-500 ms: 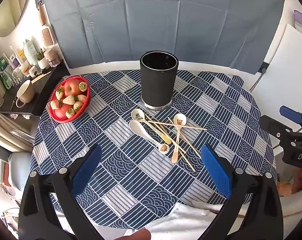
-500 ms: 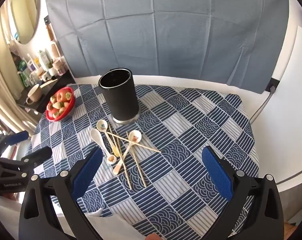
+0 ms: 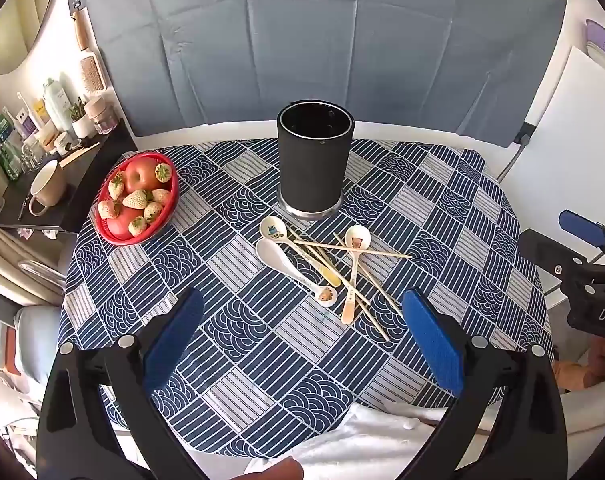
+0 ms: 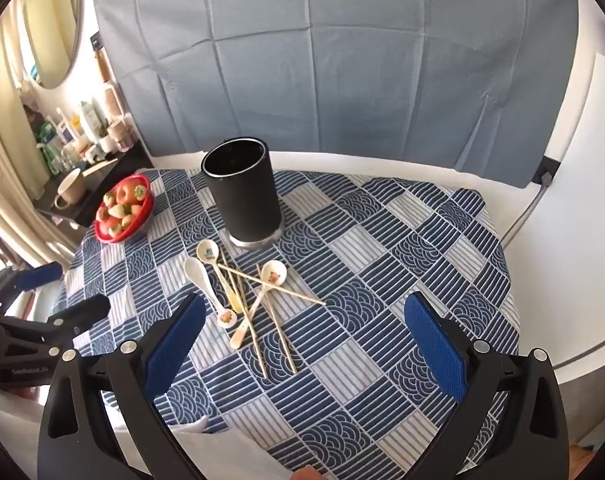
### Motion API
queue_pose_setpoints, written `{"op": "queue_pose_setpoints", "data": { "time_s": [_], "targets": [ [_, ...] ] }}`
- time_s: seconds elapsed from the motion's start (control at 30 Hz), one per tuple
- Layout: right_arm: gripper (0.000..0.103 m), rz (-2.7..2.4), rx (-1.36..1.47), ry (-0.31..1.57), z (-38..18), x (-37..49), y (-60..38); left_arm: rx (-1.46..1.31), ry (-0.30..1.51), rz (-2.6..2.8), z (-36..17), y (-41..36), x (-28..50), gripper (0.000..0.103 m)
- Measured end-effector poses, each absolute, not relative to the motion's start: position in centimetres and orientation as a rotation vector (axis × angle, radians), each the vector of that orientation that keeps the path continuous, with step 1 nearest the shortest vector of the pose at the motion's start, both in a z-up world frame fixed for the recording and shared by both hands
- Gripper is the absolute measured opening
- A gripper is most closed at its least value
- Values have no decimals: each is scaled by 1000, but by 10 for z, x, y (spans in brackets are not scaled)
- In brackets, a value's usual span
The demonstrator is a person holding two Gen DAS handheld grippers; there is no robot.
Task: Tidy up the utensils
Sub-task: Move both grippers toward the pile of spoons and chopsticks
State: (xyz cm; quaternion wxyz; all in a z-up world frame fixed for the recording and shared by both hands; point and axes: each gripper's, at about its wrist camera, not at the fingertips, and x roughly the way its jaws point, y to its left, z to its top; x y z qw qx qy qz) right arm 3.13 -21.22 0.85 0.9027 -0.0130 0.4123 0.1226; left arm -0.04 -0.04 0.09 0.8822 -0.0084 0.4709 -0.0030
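A tall black utensil holder [image 3: 313,160] [image 4: 243,192] stands empty at the back middle of the table. In front of it lie three white ceramic spoons [image 3: 294,266] [image 4: 211,284] tangled with several wooden chopsticks [image 3: 352,250] [image 4: 276,332]. My left gripper [image 3: 302,336] hovers open above the near cloth, short of the pile. My right gripper [image 4: 304,340] also hangs open, with the pile's near ends showing between its blue pads. Nothing is held by either. Each gripper shows at the edge of the other's view.
A red bowl [image 3: 136,200] [image 4: 122,208] of apples and strawberries sits at the table's left. A side shelf with a mug [image 3: 46,190] and bottles stands beyond the left edge. A grey cloth backdrop hangs behind. White fabric [image 3: 362,444] lies at the near edge.
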Motion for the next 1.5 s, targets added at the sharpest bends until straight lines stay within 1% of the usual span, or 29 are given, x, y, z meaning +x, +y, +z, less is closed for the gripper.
{"op": "queue_pose_setpoints", "data": {
  "time_s": [1.5],
  "targets": [
    [95,322,-78,875,6,27,-197,-12,996,-18,-5,1,-3,97]
  ]
}}
